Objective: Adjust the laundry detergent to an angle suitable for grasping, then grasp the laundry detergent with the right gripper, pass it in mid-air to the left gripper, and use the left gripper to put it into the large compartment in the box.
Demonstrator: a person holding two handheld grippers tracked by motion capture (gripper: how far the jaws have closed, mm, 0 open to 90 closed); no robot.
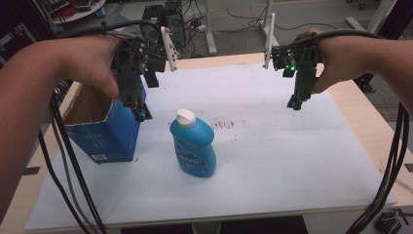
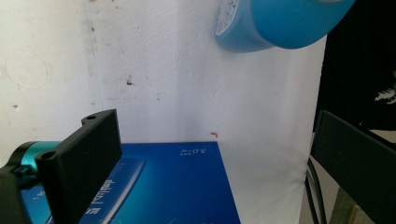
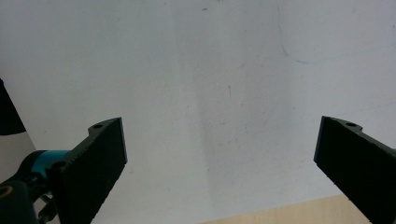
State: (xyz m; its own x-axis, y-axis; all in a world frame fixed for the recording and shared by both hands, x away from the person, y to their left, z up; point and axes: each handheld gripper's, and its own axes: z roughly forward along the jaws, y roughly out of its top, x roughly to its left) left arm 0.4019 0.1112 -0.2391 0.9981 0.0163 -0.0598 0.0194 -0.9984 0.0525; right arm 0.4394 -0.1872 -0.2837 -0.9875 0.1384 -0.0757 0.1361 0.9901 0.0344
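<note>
A blue plastic bottle [image 1: 194,148] with a white cap stands upright near the middle of the white sheet [image 1: 272,161]. Left of it stands an open blue cardboard box [image 1: 104,129]. My left gripper [image 1: 139,109] hangs open above the box's right side; in the left gripper view its jaws straddle the box top [image 2: 173,186], with the bottle's base [image 2: 275,23] farther off. Over the right part of the sheet my right gripper [image 1: 297,100] is held open, and the right gripper view has bare sheet [image 3: 219,93] between its jaws.
The white sheet covers a wooden table [image 1: 375,131] whose edge shows at the right. Dark cables [image 1: 73,185] trail down from both grippers. Beyond the table are white stands [image 1: 269,29] and equipment on the floor.
</note>
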